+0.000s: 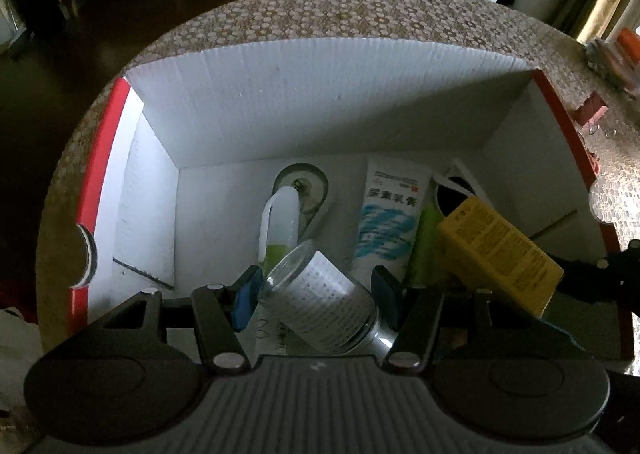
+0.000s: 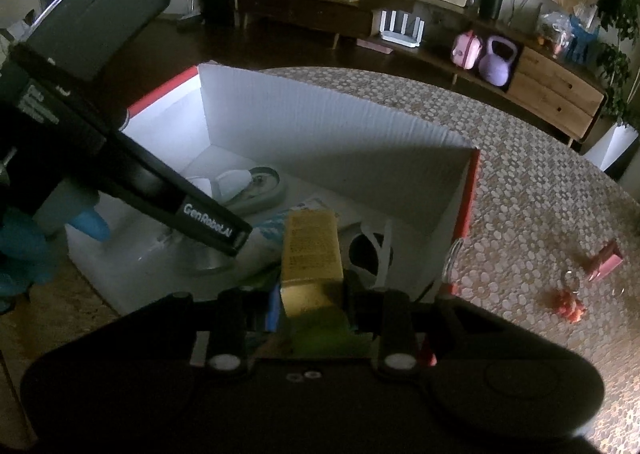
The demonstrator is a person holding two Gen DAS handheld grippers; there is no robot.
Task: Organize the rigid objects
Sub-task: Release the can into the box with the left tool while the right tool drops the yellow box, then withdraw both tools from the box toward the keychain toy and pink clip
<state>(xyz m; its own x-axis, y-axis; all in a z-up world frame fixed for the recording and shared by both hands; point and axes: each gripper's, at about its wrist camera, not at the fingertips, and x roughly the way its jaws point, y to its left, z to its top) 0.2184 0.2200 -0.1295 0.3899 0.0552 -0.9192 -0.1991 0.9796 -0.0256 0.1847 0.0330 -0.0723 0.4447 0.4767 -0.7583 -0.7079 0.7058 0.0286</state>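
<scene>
I look down into a white cardboard box (image 1: 320, 113) with red outer walls. My left gripper (image 1: 318, 294) is shut on a clear glass jar (image 1: 320, 302) with a printed label and a silver lid, held tilted low inside the box. My right gripper (image 2: 314, 306) is shut on one end of a yellow carton (image 2: 310, 250), which slants over the items at the box's right side (image 1: 500, 250). On the box floor lie a white tube with blue print (image 1: 386, 221), a white and green bottle (image 1: 280, 221), a green tube (image 1: 426, 242) and a round grey item (image 1: 302, 185).
The box stands on a table with a pebble-pattern cloth (image 2: 540, 213). A red keychain (image 2: 568, 304) and a pink clip (image 2: 604, 258) lie on the cloth right of the box. The left gripper's body (image 2: 212, 225) and a blue-gloved hand (image 2: 24, 250) reach in from the left.
</scene>
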